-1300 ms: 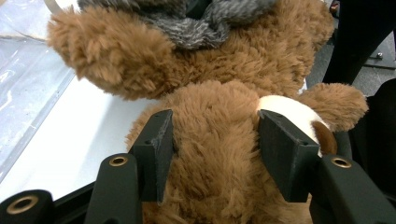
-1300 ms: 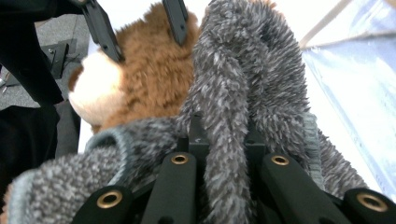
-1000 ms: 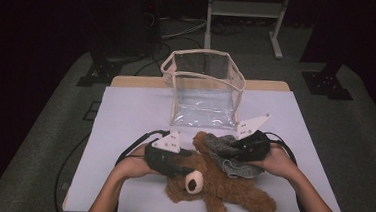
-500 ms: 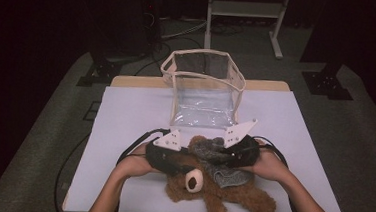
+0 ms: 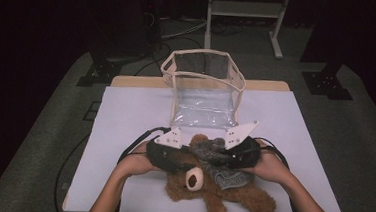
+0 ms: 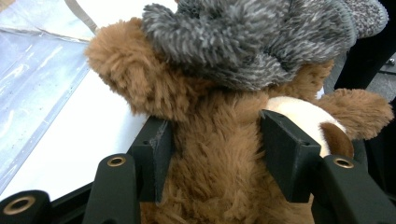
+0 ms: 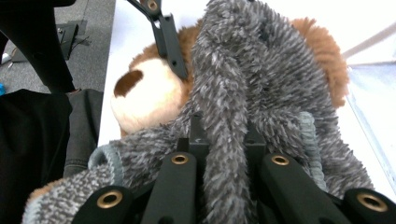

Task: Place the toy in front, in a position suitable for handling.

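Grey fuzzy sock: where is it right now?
In the high view the grey sock lies across the teddy bear's head near the table's front edge, pinched in the right gripper, just in front of the clear bag.

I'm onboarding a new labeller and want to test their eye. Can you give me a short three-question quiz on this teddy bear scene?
1. True or false: the right gripper is pinching the grey fuzzy cloth.
2. What do the left gripper's jaws grip: (a) the teddy bear's head, (b) the clear bag, (c) the table?
3. In the high view, does the clear bag stand nearer to or farther from the person than the bear?

Key: 1 true; 2 a; 3 farther.
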{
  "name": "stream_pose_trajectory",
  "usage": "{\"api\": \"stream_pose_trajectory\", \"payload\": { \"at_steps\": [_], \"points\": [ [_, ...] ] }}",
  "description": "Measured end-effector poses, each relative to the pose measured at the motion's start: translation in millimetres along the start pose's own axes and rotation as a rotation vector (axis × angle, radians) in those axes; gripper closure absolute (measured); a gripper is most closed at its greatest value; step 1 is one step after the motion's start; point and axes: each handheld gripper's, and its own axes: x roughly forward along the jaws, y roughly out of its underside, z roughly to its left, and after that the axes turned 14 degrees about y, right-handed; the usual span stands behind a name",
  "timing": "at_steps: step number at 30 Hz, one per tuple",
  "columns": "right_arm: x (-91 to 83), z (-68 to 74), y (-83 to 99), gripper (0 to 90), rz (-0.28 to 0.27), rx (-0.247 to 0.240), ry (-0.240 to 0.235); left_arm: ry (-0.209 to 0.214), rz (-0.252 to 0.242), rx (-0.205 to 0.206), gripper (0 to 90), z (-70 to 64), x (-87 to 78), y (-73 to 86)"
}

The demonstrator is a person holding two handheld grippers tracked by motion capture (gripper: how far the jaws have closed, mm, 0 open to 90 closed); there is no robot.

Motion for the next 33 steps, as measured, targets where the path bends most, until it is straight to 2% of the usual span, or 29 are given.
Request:
{"api": "stream_pose_trajectory", "payload": {
  "at_steps": [4, 5, 8, 11, 12, 16, 20, 21, 22, 26, 27, 31, 33],
  "points": [
    [-2.5, -8.2, 11.3, 79.8, 0.011, 0.028, 0.021, -0.010, -0.011, -0.002, 44.5, 0.7, -2.2, -0.3],
    [-4.6, -14.0, 18.7, 79.8, -0.002, 0.060, 0.023, -0.014, -0.020, 0.007, 44.4, -0.1, -6.3, -0.8],
    [-4.6, -19.3, 23.1, 79.8, -0.008, 0.078, 0.035, -0.010, -0.047, 0.016, 43.1, -3.0, -15.6, -1.3],
    [-3.1, -23.8, 24.2, 79.9, -0.003, 0.079, 0.050, -0.013, -0.048, 0.026, 42.2, -6.3, -21.9, -0.2],
    [-0.9, -29.8, 25.9, 79.8, 0.002, 0.093, 0.060, -0.005, -0.043, 0.031, 41.0, -9.1, -23.3, 1.9],
    [1.9, -40.7, 29.6, 79.9, -0.007, 0.148, 0.071, 0.007, -0.005, 0.029, 39.2, -9.6, -12.8, 7.2],
    [-0.6, -35.2, 27.0, 79.9, -0.024, 0.144, 0.059, 0.009, 0.000, 0.022, 38.1, -6.6, -2.9, 9.2],
    [-2.4, -31.4, 24.9, 79.9, -0.025, 0.135, 0.057, 0.006, -0.012, 0.019, 38.1, -5.3, -0.5, 8.6],
    [-6.2, -24.4, 20.5, 79.9, -0.031, 0.106, 0.051, -0.003, -0.014, 0.016, 38.2, -3.6, -0.7, 7.0],
    [-11.4, -15.5, 15.9, 79.9, -0.039, 0.080, 0.039, -0.016, -0.019, 0.000, 38.5, -2.4, -0.9, 5.2],
    [-15.6, -8.2, 15.5, 79.8, -0.040, 0.065, 0.035, -0.025, -0.013, 0.001, 38.5, -1.6, -1.2, 4.5],
    [-26.4, 4.0, 24.9, 79.8, -0.047, 0.055, 0.044, -0.037, -0.022, -0.011, 38.5, -0.4, -1.3, 3.8],
    [-33.6, 8.8, 35.1, 79.9, -0.054, 0.078, 0.054, -0.045, -0.026, -0.013, 38.7, 0.7, -1.3, 2.8]
  ]
}}
